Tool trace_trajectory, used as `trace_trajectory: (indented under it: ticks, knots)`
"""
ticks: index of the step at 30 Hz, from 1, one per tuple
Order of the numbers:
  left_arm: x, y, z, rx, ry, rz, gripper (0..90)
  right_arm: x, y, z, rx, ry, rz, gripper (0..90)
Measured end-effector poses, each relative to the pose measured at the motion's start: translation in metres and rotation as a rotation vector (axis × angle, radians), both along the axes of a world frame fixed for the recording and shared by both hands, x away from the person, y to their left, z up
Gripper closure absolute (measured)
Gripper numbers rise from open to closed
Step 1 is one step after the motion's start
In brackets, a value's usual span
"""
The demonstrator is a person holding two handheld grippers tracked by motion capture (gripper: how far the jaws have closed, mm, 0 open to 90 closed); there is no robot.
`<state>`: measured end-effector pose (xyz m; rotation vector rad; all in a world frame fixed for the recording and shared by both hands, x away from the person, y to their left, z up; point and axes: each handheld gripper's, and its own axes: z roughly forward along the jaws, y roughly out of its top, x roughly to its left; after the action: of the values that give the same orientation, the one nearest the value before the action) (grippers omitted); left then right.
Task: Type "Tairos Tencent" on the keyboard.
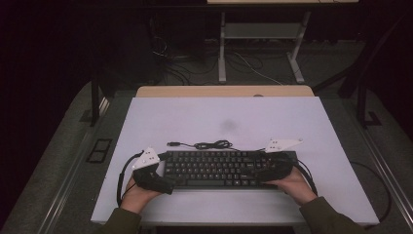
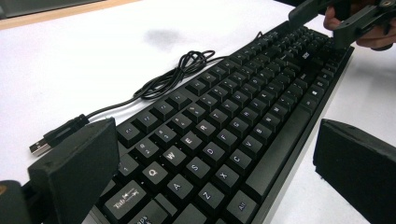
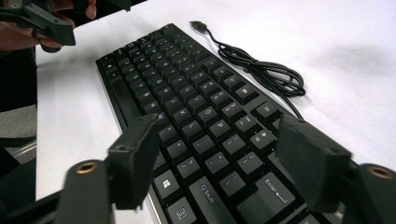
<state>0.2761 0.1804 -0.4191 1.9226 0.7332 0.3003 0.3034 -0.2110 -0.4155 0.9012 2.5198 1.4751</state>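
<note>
A black keyboard [image 1: 216, 168] [image 2: 224, 121] [image 3: 187, 102] lies flat on the white table top [image 1: 219, 117], near its front edge. Its black cable [image 1: 212, 145] [image 2: 177, 74] [image 3: 261, 70] is bundled just behind it, ending in a USB plug [image 2: 39, 147] [image 3: 198, 25]. My left gripper [image 1: 165, 183] [image 2: 215, 172] is at the keyboard's left end, jaws wide apart, with bare table showing between the front jaw and the keyboard. My right gripper [image 1: 265, 176] [image 3: 222, 158] is at the right end, jaws apart over the Enter and Shift keys; contact is unclear.
Behind the white top runs a wooden table edge [image 1: 224, 91]. Beyond it stands a white desk frame [image 1: 263, 48] on a dark floor with loose cables. A faint grey smudge [image 1: 229, 125] marks the table behind the cable. Each gripper's own cable loops beside its hand.
</note>
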Motion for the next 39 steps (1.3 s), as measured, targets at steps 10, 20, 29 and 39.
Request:
trace_trajectory:
  ticks: [10,20,29,39]
  knots:
    - [0.0,0.001,0.0,0.007,0.005,-0.002,0.0,-0.002,0.007,-0.003,-0.048,-0.002,0.026,61.6]
    - [0.0,0.002,-0.001,0.007,0.006,0.0,0.0,-0.004,0.011,-0.01,-0.13,0.011,0.07,85.1]
    - [0.0,0.002,-0.001,0.007,0.01,0.001,0.0,-0.005,0.013,-0.014,-0.174,0.019,0.086,89.2]
    - [0.0,0.002,-0.002,0.009,0.011,0.002,0.0,-0.004,0.013,-0.018,-0.208,0.018,0.098,89.2]
